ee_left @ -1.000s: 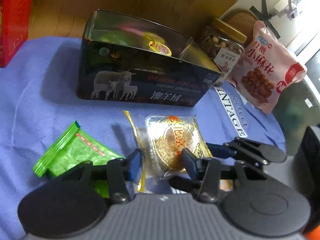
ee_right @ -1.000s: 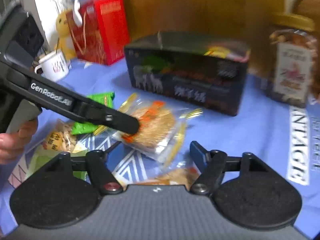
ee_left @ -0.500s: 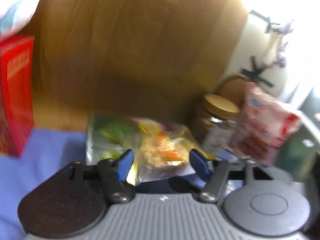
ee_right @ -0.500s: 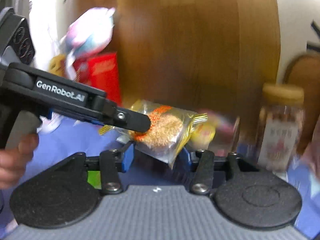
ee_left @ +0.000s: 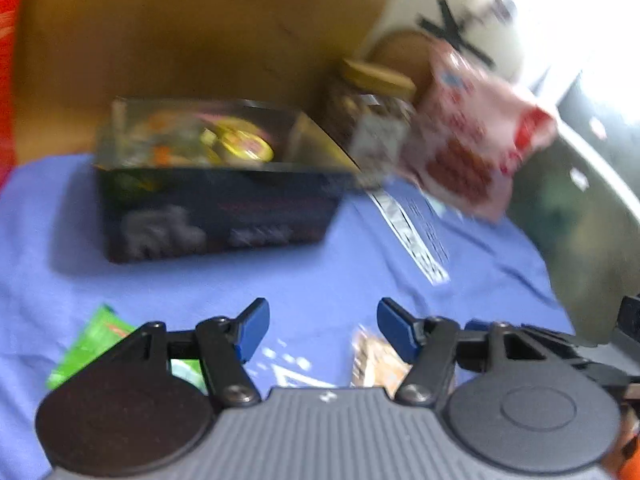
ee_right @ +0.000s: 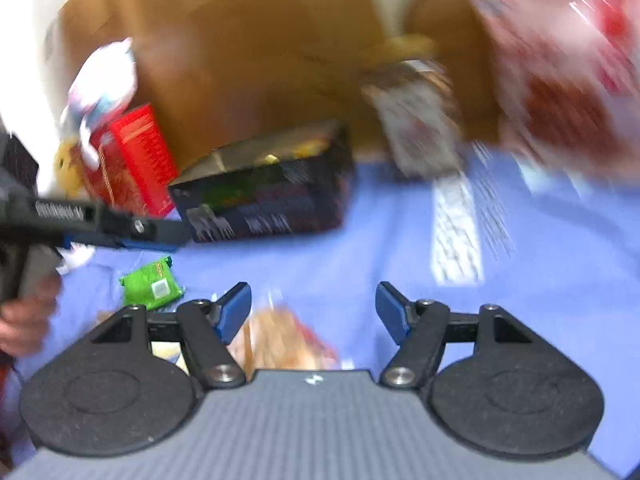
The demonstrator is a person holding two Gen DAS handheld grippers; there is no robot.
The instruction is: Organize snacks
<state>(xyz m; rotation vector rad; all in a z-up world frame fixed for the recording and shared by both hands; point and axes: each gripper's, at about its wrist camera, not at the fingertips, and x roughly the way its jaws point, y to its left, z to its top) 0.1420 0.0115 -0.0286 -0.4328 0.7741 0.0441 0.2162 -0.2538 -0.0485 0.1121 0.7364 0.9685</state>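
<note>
The dark tin [ee_left: 216,208] stands open on the blue cloth [ee_left: 320,272] with wrapped snacks inside, among them a clear packet with orange print [ee_left: 164,152] and a gold one [ee_left: 244,144]. My left gripper [ee_left: 324,320] hovers in front of the tin, its jaws closing with nothing between them. In the right wrist view the left gripper [ee_right: 168,236] points at the tin [ee_right: 272,200]. My right gripper [ee_right: 314,308] has its jaws opening and empty; a clear-wrapped cake [ee_right: 280,340] lies on the cloth below it. A green packet [ee_right: 150,288] lies to its left.
A nut jar [ee_left: 372,120] and a pink snack bag [ee_left: 472,148] stand right of the tin. A red box [ee_right: 136,160] stands at the left against a wooden panel. Another loose packet [ee_left: 376,360] lies by the left gripper's right finger. A hand [ee_right: 24,316] holds the left gripper.
The left gripper lifted the clear-wrapped cake off the cloth, carried it over the tin and let go; it now stands back, empty. The right wrist view has swung and rolled.
</note>
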